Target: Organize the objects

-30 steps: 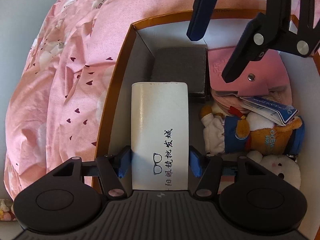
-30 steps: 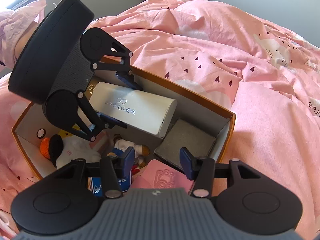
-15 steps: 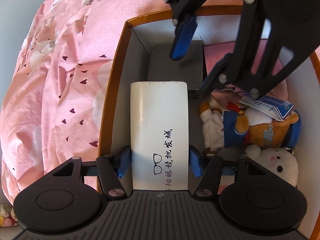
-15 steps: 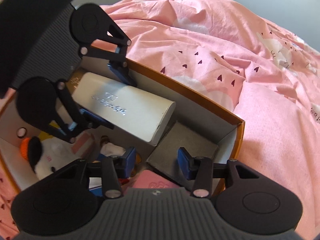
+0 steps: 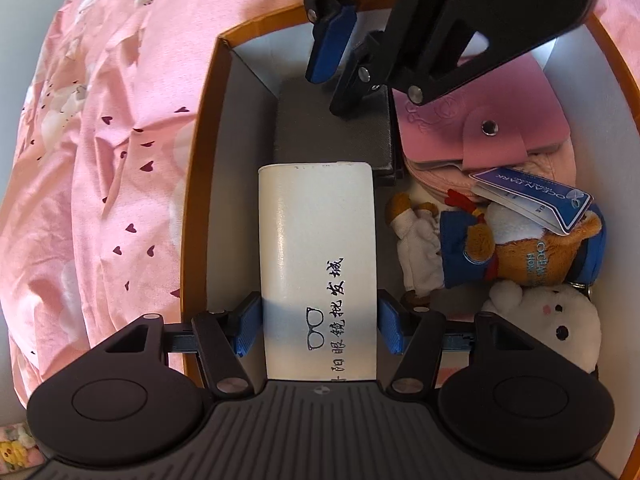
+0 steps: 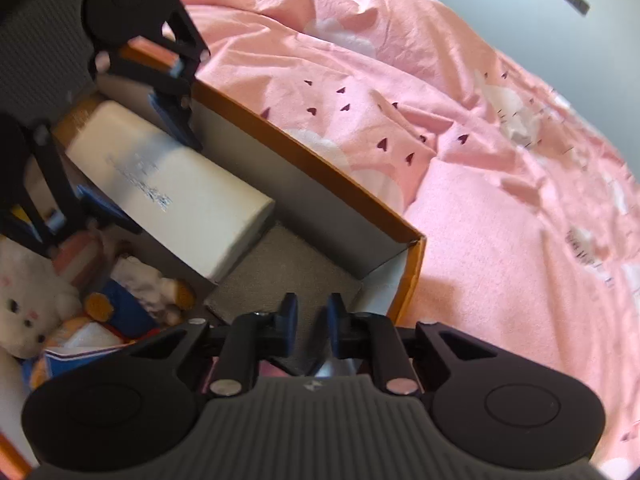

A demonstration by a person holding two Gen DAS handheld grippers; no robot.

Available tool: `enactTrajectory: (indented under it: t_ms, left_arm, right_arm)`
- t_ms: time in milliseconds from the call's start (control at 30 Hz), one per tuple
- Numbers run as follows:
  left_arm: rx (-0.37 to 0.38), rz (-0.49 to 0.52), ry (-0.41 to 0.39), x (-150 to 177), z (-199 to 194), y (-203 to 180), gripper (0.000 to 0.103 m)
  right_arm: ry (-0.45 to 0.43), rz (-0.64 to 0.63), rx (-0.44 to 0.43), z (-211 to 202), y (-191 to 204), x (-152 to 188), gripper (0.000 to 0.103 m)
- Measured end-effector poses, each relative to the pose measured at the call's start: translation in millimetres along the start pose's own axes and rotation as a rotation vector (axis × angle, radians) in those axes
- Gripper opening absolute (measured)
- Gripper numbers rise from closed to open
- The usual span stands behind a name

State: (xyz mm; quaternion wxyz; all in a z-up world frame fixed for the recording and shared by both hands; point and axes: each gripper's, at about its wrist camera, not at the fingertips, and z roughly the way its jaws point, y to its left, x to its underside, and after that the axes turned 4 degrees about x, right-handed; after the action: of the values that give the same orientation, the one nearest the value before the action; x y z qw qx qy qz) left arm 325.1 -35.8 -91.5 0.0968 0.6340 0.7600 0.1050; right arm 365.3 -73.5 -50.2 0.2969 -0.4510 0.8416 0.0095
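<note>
— Right tongs had narrowed and dropped toward the grey pad, nearly shut on nothing.

— And the left tongs?

— Clamped on the white glasses case, inside the orange box on the bed.

A bedroom: pink heart-print bedding and plush toys.

One orange box holds one white case, one grey box, two plush toys.
</note>
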Motion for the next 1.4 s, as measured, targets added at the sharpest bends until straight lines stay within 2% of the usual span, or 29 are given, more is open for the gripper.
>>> enactTrajectory:
  t_ms: [67, 133, 233, 400, 533, 633, 700, 767, 933, 1000, 1133, 1233, 1400]
  left_arm:
    - [0.014, 0.002, 0.013, -1, 1, 2, 0.069]
    - [0.015, -0.006, 0.026, -3, 4, 3, 0.069]
    - [-0.007, 0.020, 0.045, -3, 7, -2, 0.070]
    - [-0.003, -0.042, 0.006, 7, -1, 0, 0.073]
    - [-0.041, -0.100, -0.028, 21, -11, 0, 0.074]
    - [-0.073, -0.142, -0.049, 31, -19, -2, 0.067]
    - [-0.059, -0.188, -0.062, 36, -22, -4, 0.052]
    - [-0.047, -0.222, -0.065, 39, -20, -5, 0.044]
    - [-0.042, -0.289, -0.078, 39, -20, -7, 0.039]
    - [-0.031, -0.334, -0.095, 42, -21, -5, 0.037]
    - [-0.014, -0.399, -0.110, 45, -21, -1, 0.035]
    - [-0.017, -0.411, -0.112, 44, -23, -4, 0.035]
    - [-0.001, -0.512, -0.164, 52, -35, -1, 0.032]
  right_arm:
    - [-0.015, 0.034, -0.033, -6, -4, 0, 0.018]
    - [-0.035, 0.025, -0.027, -10, -1, 0, 0.021]
    - [-0.031, 0.040, -0.046, -10, 0, 1, 0.023]
    - [-0.043, 0.078, -0.117, -10, 0, 4, 0.023]
    - [-0.048, 0.096, -0.194, -11, 0, 3, 0.025]
    - [-0.057, 0.078, -0.203, -12, 5, 2, 0.026]
    - [-0.060, 0.075, -0.204, -12, 7, 2, 0.026]
    - [-0.063, 0.079, -0.210, -11, 9, 1, 0.025]
    - [-0.080, 0.068, -0.236, -5, 15, -4, 0.018]
    - [-0.064, 0.059, -0.213, 0, 19, -6, 0.016]
    - [-0.038, 0.071, -0.230, 6, 17, -9, 0.016]
    - [-0.025, 0.074, -0.230, 7, 16, -11, 0.016]
    - [-0.036, 0.105, -0.237, -3, 13, -11, 0.018]
